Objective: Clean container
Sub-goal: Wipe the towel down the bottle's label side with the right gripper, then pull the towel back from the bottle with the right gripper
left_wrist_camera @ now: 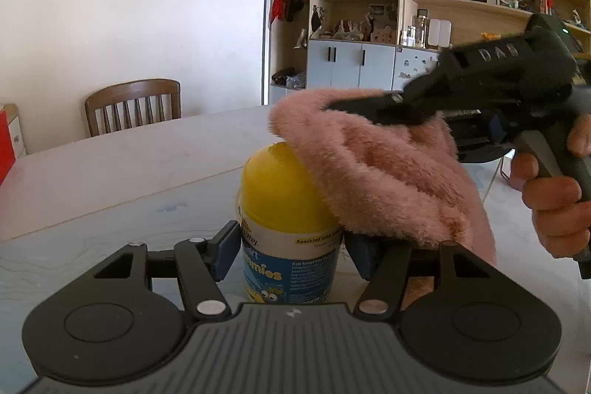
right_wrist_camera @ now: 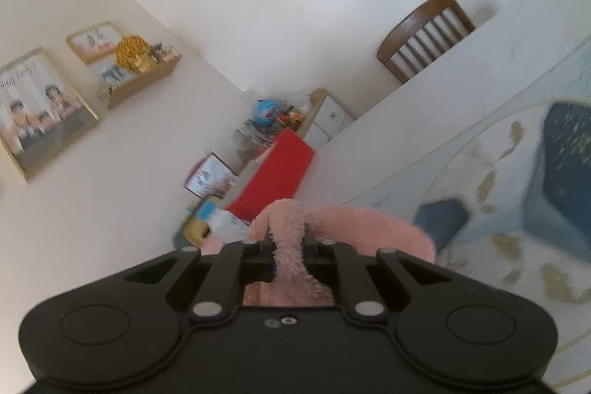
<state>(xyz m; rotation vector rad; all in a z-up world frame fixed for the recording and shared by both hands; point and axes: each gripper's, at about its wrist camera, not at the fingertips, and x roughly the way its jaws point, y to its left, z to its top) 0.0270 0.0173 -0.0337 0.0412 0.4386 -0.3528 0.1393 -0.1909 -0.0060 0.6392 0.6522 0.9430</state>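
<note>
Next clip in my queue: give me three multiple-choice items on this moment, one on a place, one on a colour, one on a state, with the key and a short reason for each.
1. Where does the pink cloth lie against the container?
A. Over the right side of its cap
B. Under its base
C. Flat on the table, apart from it

2. What colour is the container's cap?
A. Red
B. Yellow
C. White

3. What is the left claw doing?
A. Open, away from everything
B. Shut on the cloth
C. Shut on the container

Key: 1 A, the cloth drapes from the right claw onto the cap's right side. 2 B, the domed cap is yellow. 3 C, its blue pads press both sides of the container.
</note>
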